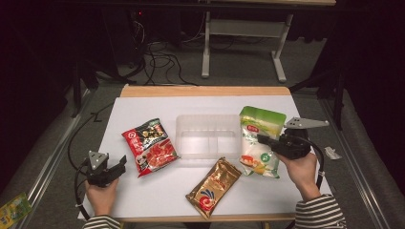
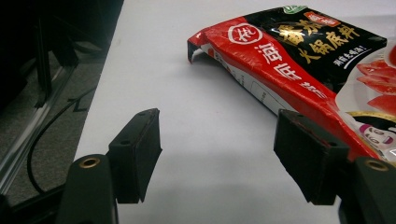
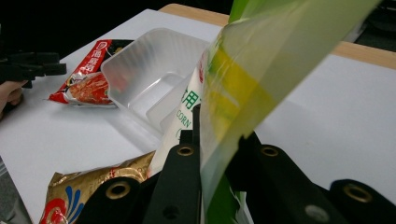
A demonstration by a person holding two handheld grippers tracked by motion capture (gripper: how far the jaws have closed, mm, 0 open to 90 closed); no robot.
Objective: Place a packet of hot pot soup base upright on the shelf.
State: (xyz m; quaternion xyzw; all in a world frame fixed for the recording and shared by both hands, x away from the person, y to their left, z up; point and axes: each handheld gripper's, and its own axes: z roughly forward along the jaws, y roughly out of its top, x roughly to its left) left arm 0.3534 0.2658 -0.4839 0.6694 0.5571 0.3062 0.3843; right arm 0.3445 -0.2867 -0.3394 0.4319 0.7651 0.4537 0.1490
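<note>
Right gripper [image 1: 265, 140] fingers clamped on green-white plastic corn bag [image 1: 258, 138]; left gripper [image 1: 120, 167] fingers open, empty, over white worktop [image 1: 143, 102].

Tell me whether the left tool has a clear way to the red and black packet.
Probably yes. The left tool stands open, and the red and black packet lies flat on the table just ahead of it, with bare tabletop between them. One finger already sits at its edge.

room dark | grey floor [image 1: 57, 148] | cables [image 1: 162, 62] | white frame [image 1: 243, 28]
</note>
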